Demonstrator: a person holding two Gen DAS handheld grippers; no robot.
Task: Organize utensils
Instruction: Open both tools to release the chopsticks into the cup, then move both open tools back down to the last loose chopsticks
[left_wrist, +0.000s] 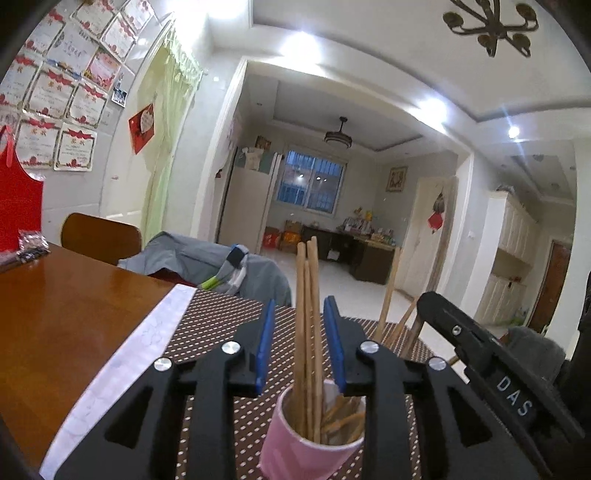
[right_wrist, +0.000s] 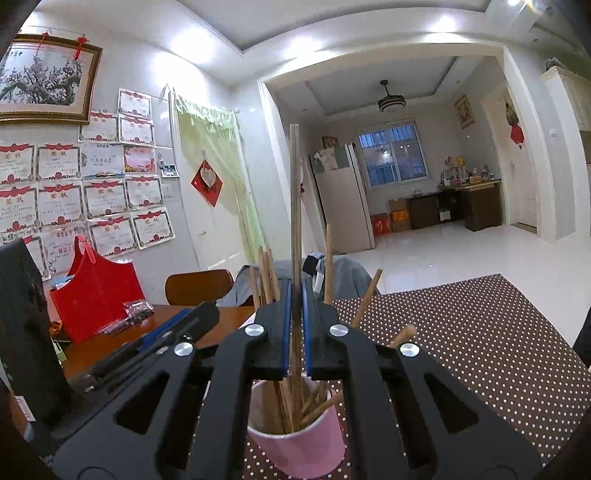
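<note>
A: What is in the pink paper cup (right_wrist: 295, 446)?

B: Thin wooden chopsticks (left_wrist: 308, 332), standing up. The cup sits on the dotted brown mat (right_wrist: 480, 339) on the shiny wood table (left_wrist: 55, 314).

A: And the fingers?

B: The left gripper (left_wrist: 303, 343) has its blue fingers apart beside the sticks. The right gripper (right_wrist: 295, 325) pinches one dark chopstick (right_wrist: 294, 206). A red bag (right_wrist: 96, 295) stands far left, out of the way

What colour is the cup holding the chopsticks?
Pink. The cup shows best in the right wrist view, below the gripper.
</note>
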